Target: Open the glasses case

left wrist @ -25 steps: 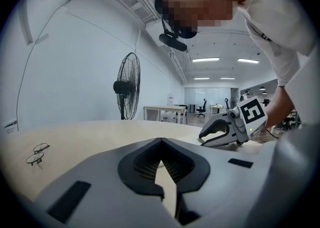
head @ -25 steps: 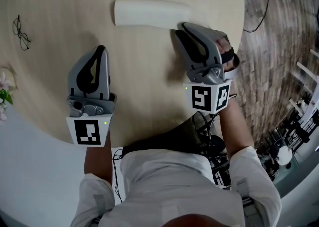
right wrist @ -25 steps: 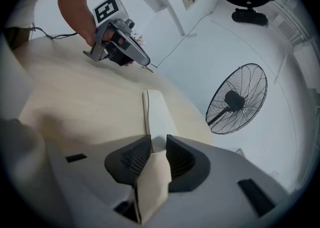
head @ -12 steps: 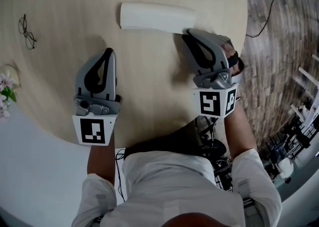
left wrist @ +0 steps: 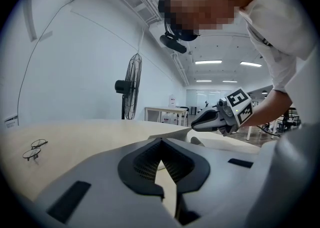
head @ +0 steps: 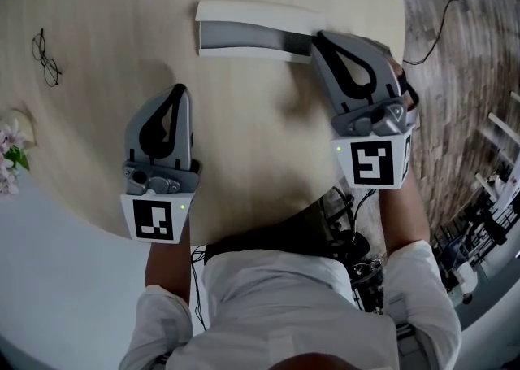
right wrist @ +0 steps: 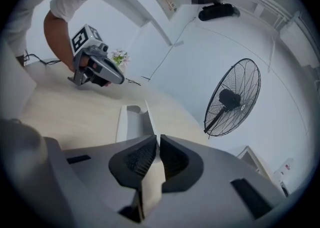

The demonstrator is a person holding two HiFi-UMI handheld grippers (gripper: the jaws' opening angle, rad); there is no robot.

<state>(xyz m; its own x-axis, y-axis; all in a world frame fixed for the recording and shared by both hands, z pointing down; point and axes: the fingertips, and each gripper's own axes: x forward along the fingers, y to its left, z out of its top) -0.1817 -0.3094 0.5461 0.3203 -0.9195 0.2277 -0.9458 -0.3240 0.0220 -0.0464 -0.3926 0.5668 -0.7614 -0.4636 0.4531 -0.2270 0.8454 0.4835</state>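
A long white glasses case (head: pixel 244 35) lies at the far side of the round wooden table (head: pixel 106 10). Its lid (head: pixel 260 12) is raised, and the grey inside shows below it. My right gripper (head: pixel 318 37) is at the case's right end. Its jaws are closing and the pads pinch the thin white lid edge (right wrist: pixel 150 172). The case (right wrist: pixel 131 122) stretches away ahead of the right gripper (right wrist: pixel 156 144). My left gripper (head: pixel 177 90) rests near the table's front, shut and holding nothing, well clear of the case. From the left gripper (left wrist: pixel 161 144) the case's raised edge (left wrist: pixel 170 132) shows.
A pair of thin-rimmed glasses (head: pixel 46 57) lies on the table at the far left. Flowers (head: pixel 8 161) stand at the left edge. A standing fan (right wrist: pixel 232 96) is in the room behind. A cable (head: pixel 435 10) lies on the floor to the right.
The right gripper has shut on the case's lid edge and risen with it. The case has gone from shut to partly open. The left gripper has stayed where it was.
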